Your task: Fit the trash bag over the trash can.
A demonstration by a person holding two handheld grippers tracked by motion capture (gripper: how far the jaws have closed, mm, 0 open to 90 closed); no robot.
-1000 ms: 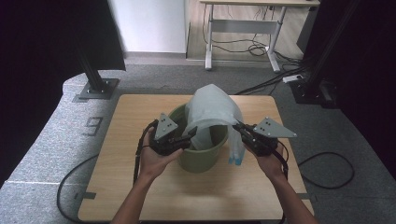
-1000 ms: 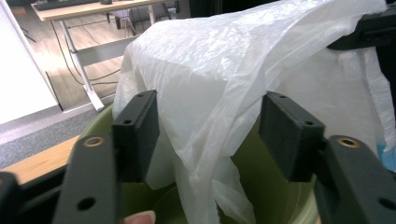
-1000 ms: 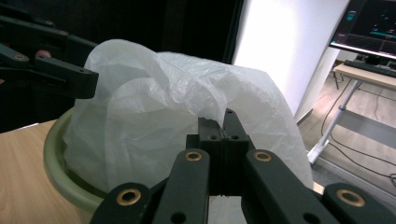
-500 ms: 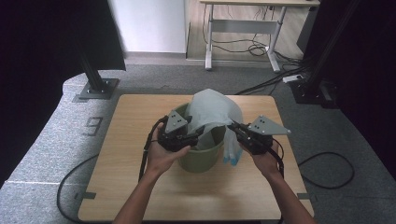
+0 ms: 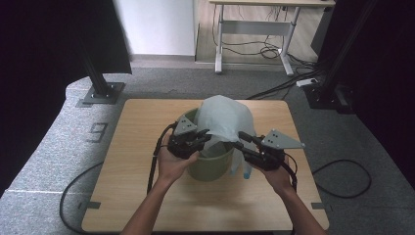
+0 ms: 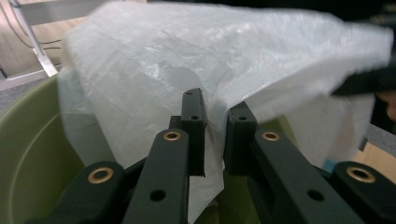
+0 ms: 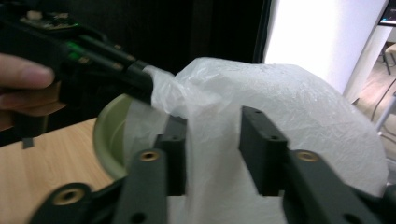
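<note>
A white plastic bag [image 5: 222, 120] stands puffed up over an olive-green bin [image 5: 210, 166] in the middle of the wooden table [image 5: 142, 122]. My left gripper [image 5: 204, 137] is at the bin's near-left rim. In the left gripper view its jaws [image 6: 215, 135] have just been closing and pinch a fold of the bag [image 6: 187, 56] above the bin's wall [image 6: 32, 140]. My right gripper [image 5: 241, 139] is at the bag's right side. Its jaws [image 7: 212, 149] have just been opening and stand apart, with the bag's film [image 7: 289, 107] loose between them.
Two black stand bases [image 5: 100, 93] [image 5: 325, 95] sit on the grey floor behind the table's far corners. Cables [image 5: 342, 181] trail on the floor at the right. A desk frame [image 5: 254, 34] stands farther back. Bare tabletop lies left of and in front of the bin.
The left gripper's jaws have closed onto the bag's film. The right gripper's jaws, shut before, have spread apart. Both hands have stayed about where they were.
</note>
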